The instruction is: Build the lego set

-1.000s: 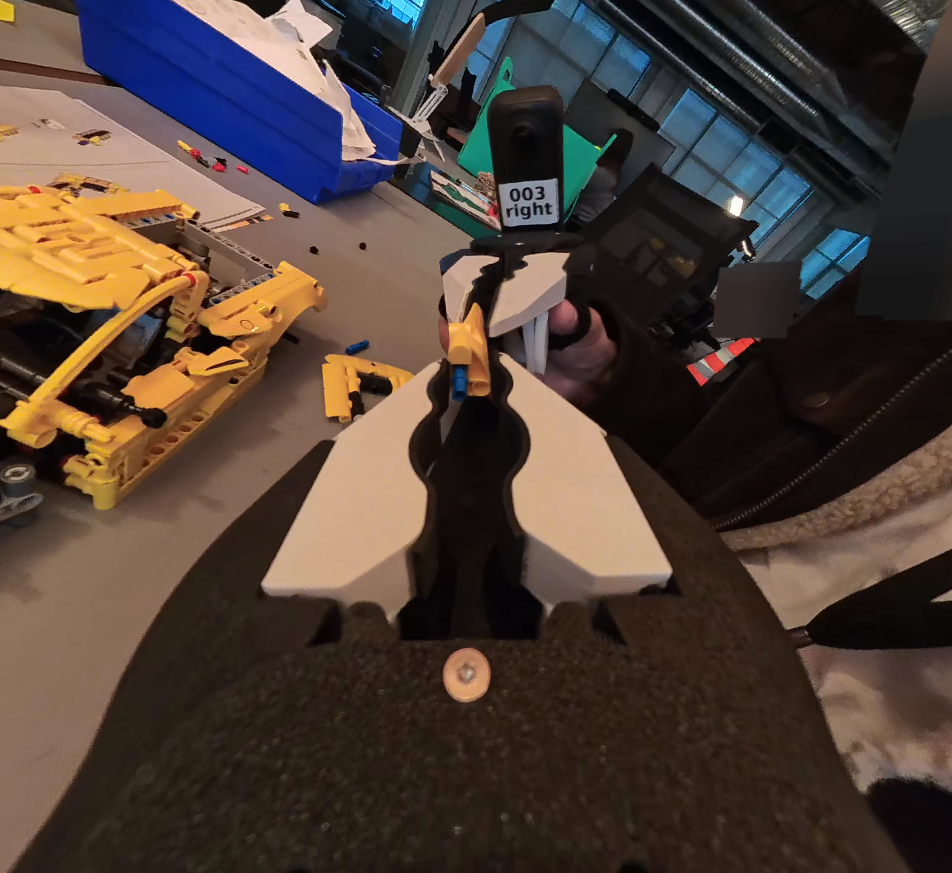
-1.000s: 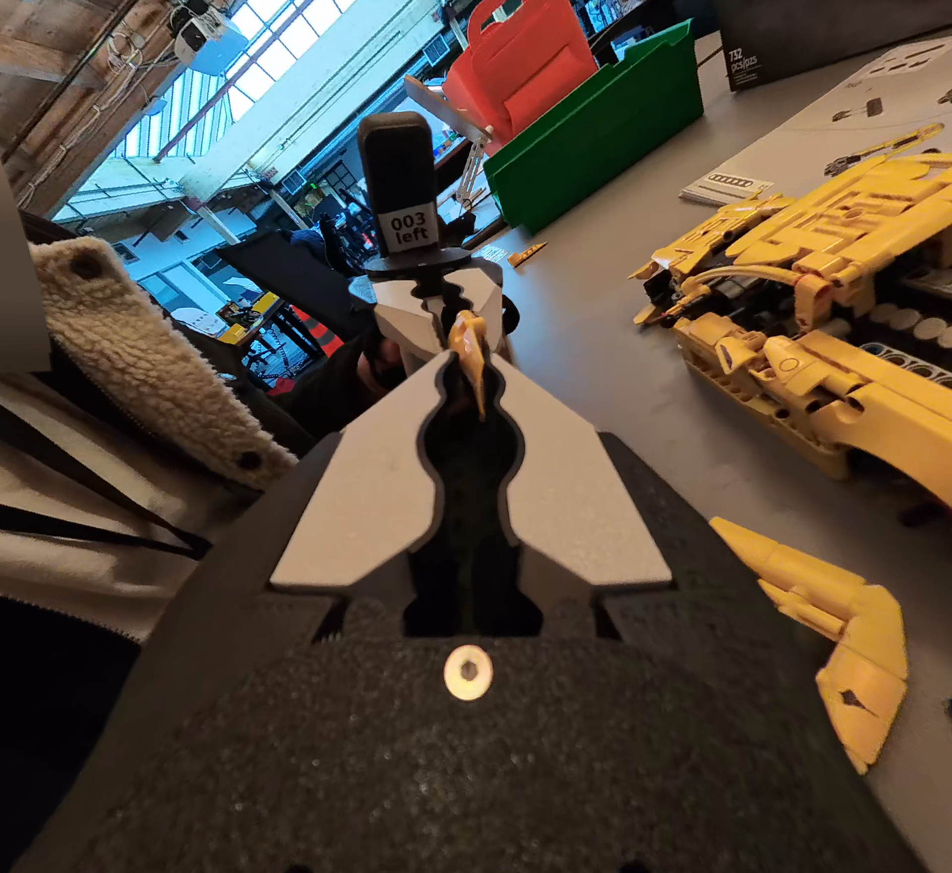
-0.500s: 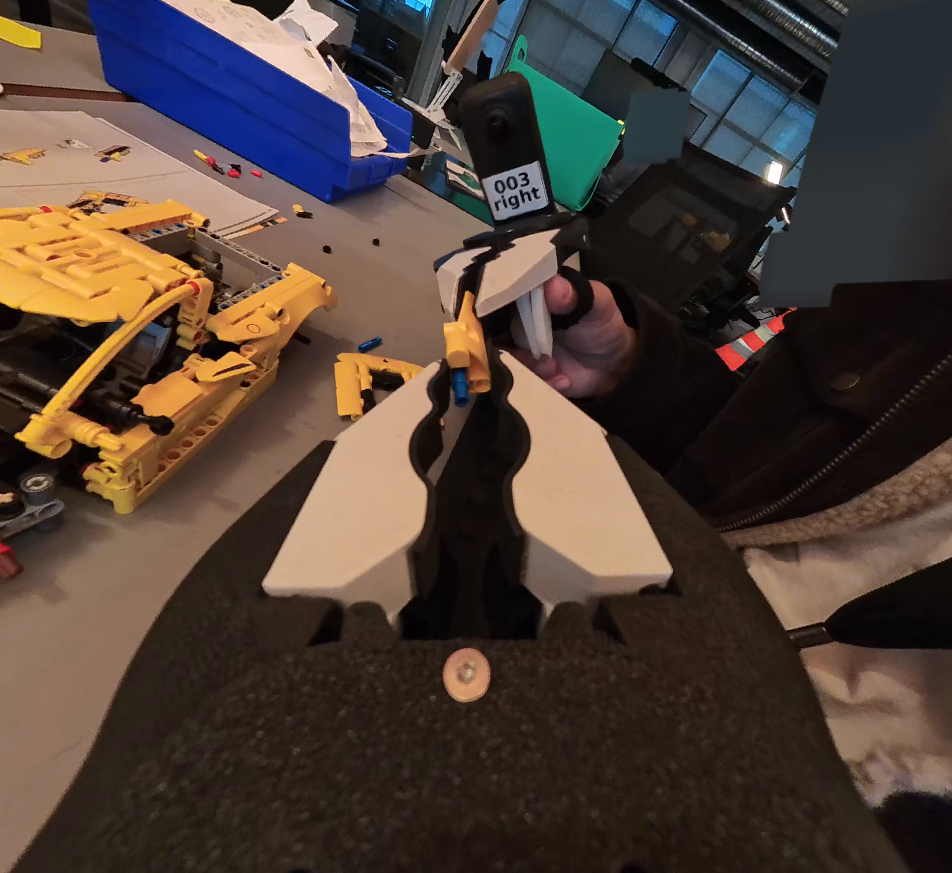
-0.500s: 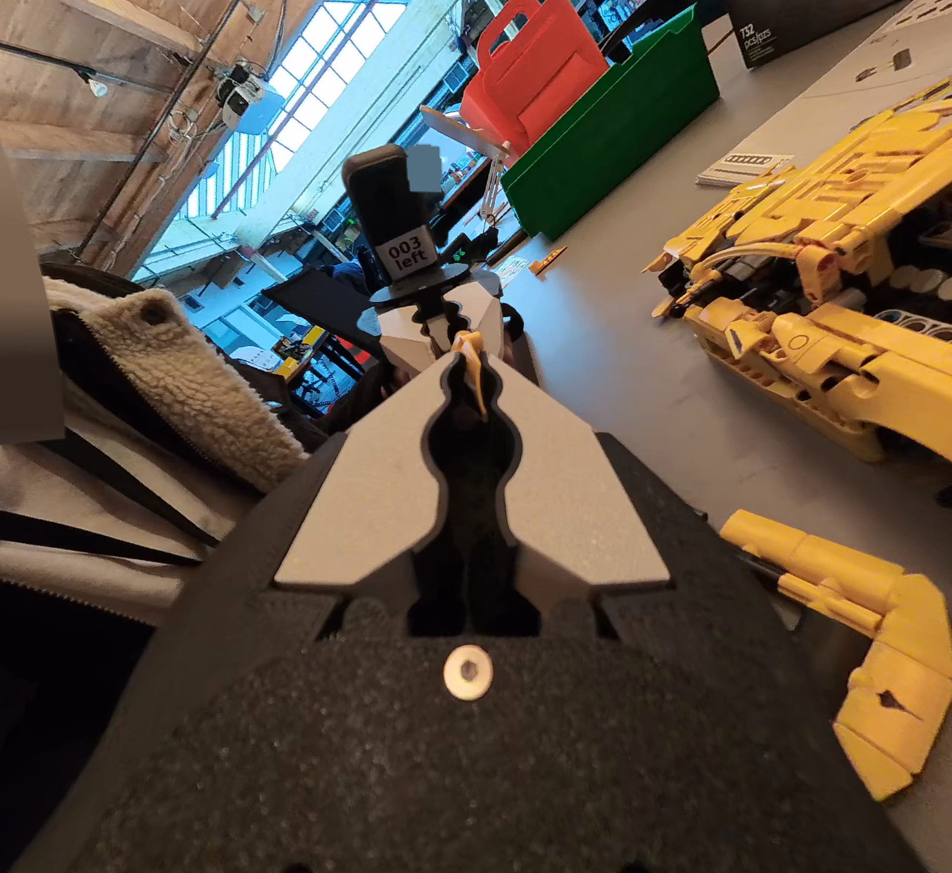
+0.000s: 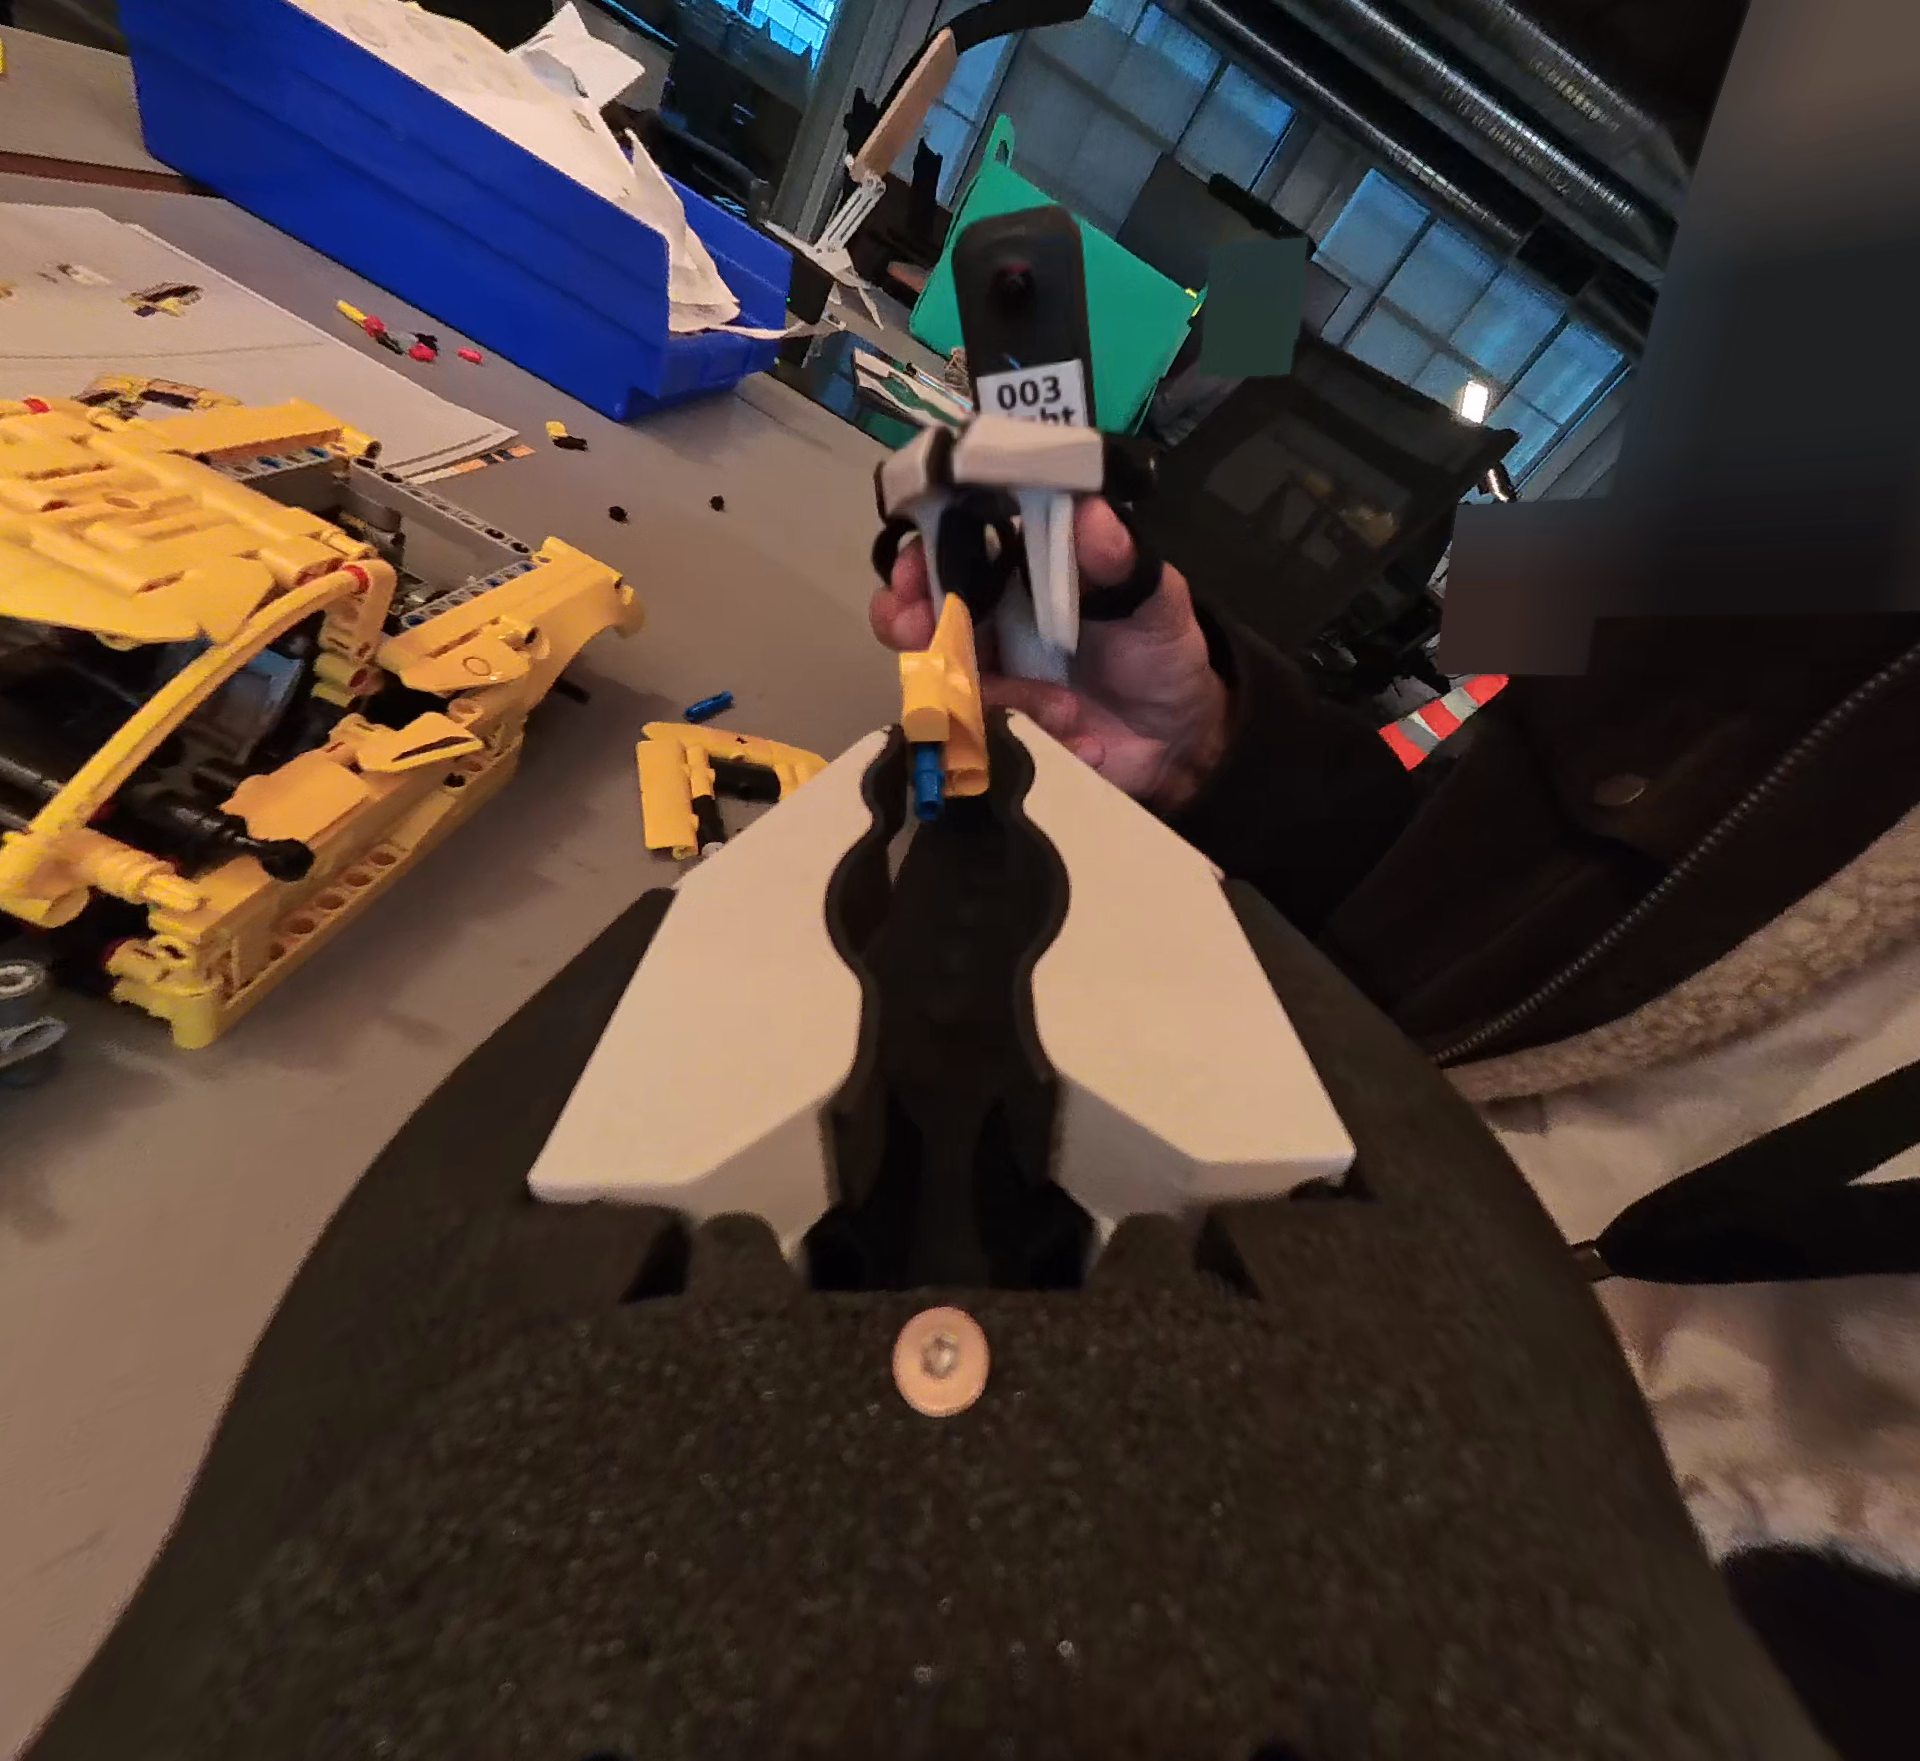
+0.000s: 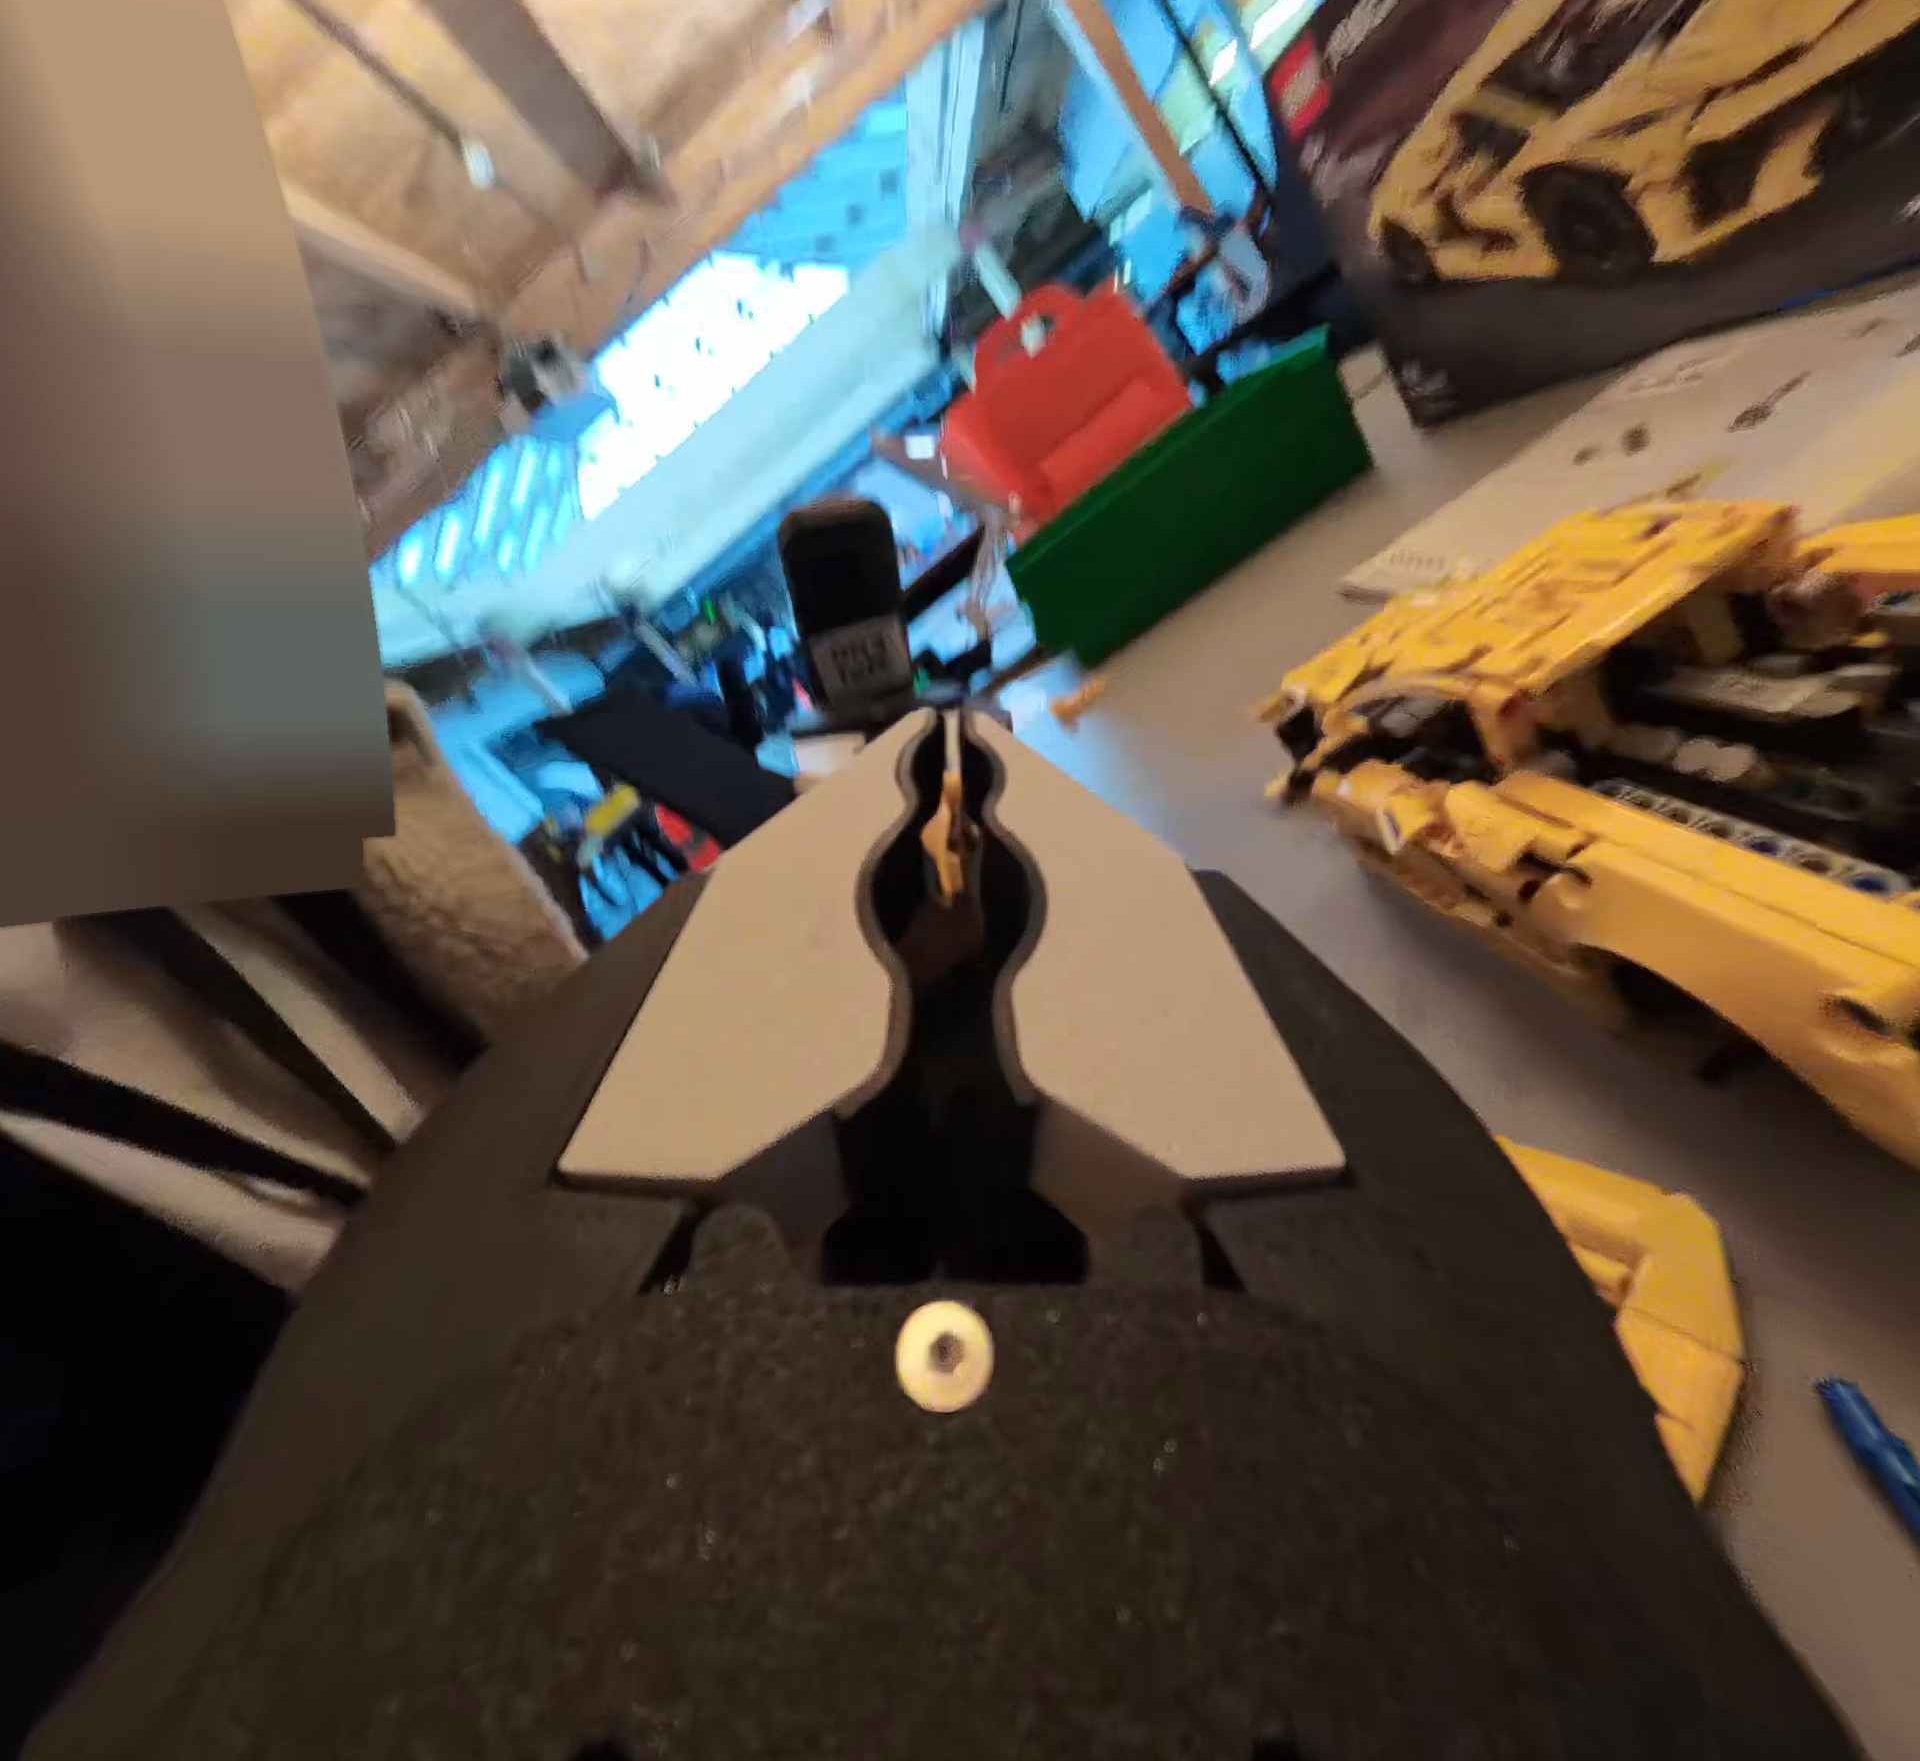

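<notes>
My left gripper (image 5: 945, 735) is shut on a small yellow lego piece (image 5: 940, 683) with a blue pin (image 5: 928, 776) and holds it in the air. My right gripper (image 5: 943, 464) faces it from above, and its tips stand clear above the piece's pointed end. In the blurred right wrist view my right gripper (image 6: 951, 735) is shut. The yellow piece (image 6: 948, 838) shows through the hollow behind the tips, with nothing between the tips themselves. The half-built yellow car (image 5: 208, 672) stands on the grey table to the left; it also shows in the right wrist view (image 6: 1610, 776).
A loose yellow sub-assembly (image 5: 707, 776) and a blue pin (image 5: 709, 704) lie on the table beside the car. A blue bin (image 5: 416, 184) with papers and an instruction sheet (image 5: 156, 340) lie behind. A green bin (image 6: 1195, 516) and the set's box (image 6: 1610, 101) stand at the far side. The tips of one gripper are about 6 cm away from the tips of the other.
My right gripper's fingers, which stood around the yellow piece's tip, have closed and lifted above it. My left gripper kept its hold on the piece. The right wrist view swung fast.
</notes>
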